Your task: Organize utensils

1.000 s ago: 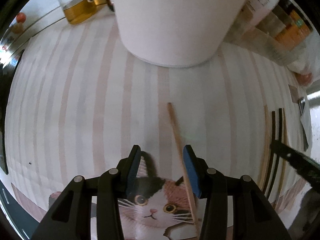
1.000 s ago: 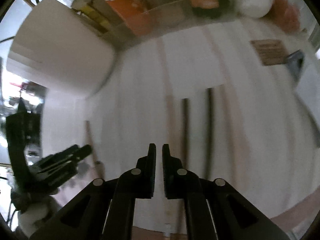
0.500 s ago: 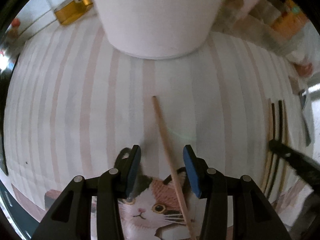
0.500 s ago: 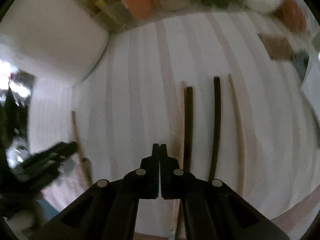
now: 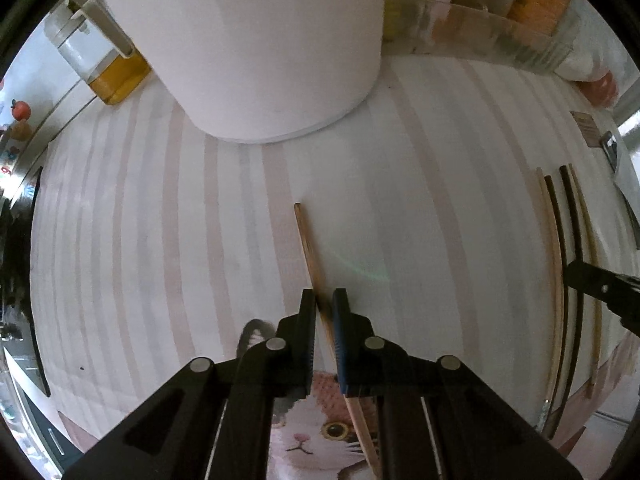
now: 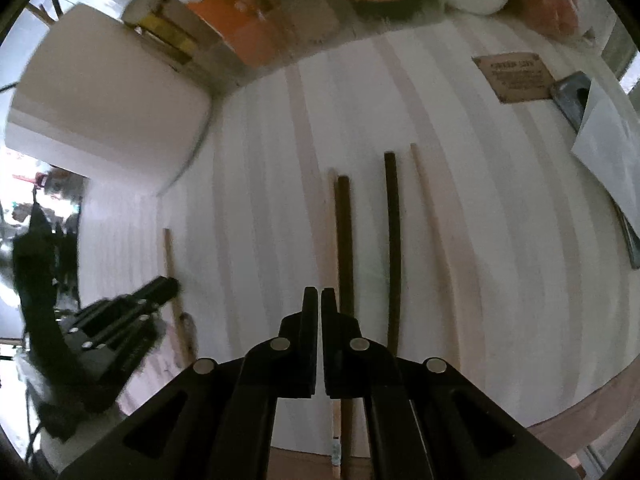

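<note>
A light wooden chopstick (image 5: 308, 244) lies on the striped tablecloth (image 5: 160, 220). My left gripper (image 5: 323, 300) is shut on it near its middle. It also shows in the right wrist view (image 6: 170, 264), with the left gripper (image 6: 164, 286) at it. Several more chopsticks lie in a row to the right: two dark ones (image 6: 344, 240) (image 6: 393, 240) and two light wooden ones (image 6: 434, 224) (image 5: 554, 248). My right gripper (image 6: 319, 294) is shut and empty, just left of that row; its fingers (image 5: 592, 284) show at the right edge of the left wrist view.
A big white cylindrical container (image 5: 272, 48) stands at the back, also in the right wrist view (image 6: 108, 100). An oil bottle (image 5: 104, 56) is back left. Clear boxes with packets (image 6: 280, 24) line the back. A brown card (image 6: 516, 76) and paper (image 6: 608, 148) lie right.
My left gripper moved forward along the wooden chopstick and closed on it. My right gripper closed fully and stayed near the row of chopsticks.
</note>
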### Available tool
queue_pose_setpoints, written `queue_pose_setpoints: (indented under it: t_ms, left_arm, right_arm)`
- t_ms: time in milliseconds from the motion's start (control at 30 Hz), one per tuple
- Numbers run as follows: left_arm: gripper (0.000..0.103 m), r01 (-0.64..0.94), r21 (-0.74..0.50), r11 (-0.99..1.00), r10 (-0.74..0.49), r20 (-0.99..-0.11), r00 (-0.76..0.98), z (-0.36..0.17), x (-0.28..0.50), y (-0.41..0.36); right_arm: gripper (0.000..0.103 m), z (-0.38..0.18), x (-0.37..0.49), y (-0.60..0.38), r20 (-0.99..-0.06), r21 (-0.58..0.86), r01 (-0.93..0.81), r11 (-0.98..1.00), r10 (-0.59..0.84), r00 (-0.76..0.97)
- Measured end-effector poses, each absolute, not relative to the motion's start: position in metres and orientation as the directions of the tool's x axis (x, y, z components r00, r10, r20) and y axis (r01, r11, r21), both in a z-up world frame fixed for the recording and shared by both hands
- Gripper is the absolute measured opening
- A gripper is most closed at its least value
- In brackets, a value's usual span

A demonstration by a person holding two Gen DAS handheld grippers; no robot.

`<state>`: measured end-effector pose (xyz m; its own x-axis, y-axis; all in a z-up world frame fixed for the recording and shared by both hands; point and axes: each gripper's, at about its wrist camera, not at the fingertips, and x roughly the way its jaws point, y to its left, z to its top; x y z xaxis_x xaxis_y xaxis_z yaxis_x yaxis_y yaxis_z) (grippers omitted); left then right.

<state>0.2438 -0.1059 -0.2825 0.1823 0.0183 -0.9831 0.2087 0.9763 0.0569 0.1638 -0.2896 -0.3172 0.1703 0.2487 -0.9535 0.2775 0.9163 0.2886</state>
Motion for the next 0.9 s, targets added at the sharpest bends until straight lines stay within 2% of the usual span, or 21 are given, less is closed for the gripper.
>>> queue_pose_setpoints:
  t_ms: [167, 533, 700, 800, 833, 900]
  left_arm:
    - [0.006, 0.203, 0.056, 0.978, 0.018, -0.983, 0.184, -0.285, 0.245, -0.097]
    - [0.006, 0.195, 0.04, 0.98, 0.003, -0.983, 0.184, -0.29, 0.247, -0.078]
    - [0.007, 0.186, 0.03, 0.982, -0.005, -0.983, 0.181, -0.291, 0.249, -0.075]
    - [0.007, 0.182, 0.026, 0.983, -0.008, -0.983, 0.182, -0.29, 0.245, -0.077]
    - [0.007, 0.183, 0.025, 0.983, -0.008, -0.983, 0.182, -0.29, 0.247, -0.075]
    - [0.007, 0.182, 0.02, 0.983, -0.013, -0.983, 0.181, -0.292, 0.247, -0.072]
  right_arm:
    - [0.002, -0.327, 0.166, -0.293, -0.961, 0.264, 0.277, 0.924, 0.228, 0.155]
    - [0.005, -0.325, 0.184, -0.265, -0.972, 0.218, 0.162, 0.962, 0.199, 0.124]
    - [0.005, -0.327, 0.19, -0.259, -0.985, 0.155, 0.155, 0.976, 0.142, 0.094]
    - [0.005, -0.322, 0.188, -0.267, -0.995, 0.04, 0.176, 0.984, 0.024, 0.092]
    - [0.005, -0.318, 0.187, -0.27, -0.994, 0.039, 0.191, 0.981, 0.019, 0.107]
    - [0.006, -0.309, 0.186, -0.275, -0.981, 0.157, 0.23, 0.96, 0.125, 0.15]
